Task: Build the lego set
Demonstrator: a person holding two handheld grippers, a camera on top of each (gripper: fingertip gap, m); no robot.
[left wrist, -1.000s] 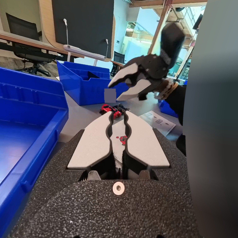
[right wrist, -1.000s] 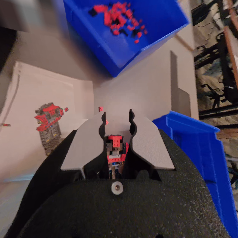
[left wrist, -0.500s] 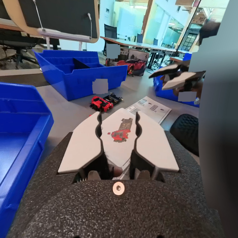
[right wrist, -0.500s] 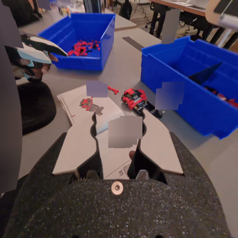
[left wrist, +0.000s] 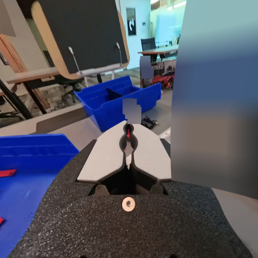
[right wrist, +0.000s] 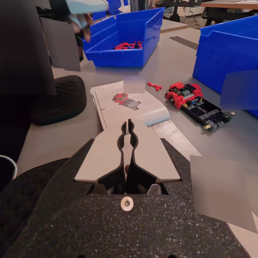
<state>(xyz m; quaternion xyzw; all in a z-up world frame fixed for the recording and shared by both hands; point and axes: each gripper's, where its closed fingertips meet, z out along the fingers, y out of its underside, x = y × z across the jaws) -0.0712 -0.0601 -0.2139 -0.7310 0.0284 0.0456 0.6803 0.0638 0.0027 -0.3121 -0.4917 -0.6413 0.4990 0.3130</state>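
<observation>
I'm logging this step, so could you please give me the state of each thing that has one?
left gripper: nearly shut, small red piece between the tips
right gripper: shut, empty
lego car: half built, on table
instruction booklet: open, page curling
parts bin: holds red pieces

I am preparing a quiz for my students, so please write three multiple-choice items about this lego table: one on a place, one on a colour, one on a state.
1. Where is the half-built car?
A in a bin
B on the table, right of the booklet
C between the fingers

2. What colour are the bins?
A green
B blue
C grey

3. How is the booklet?
A open, one page curling
B closed
C rolled up

Answers
1. B: it lies on the table beside the pages.
2. B: their walls are blue.
3. A: a page arches up near the right gripper.
</observation>
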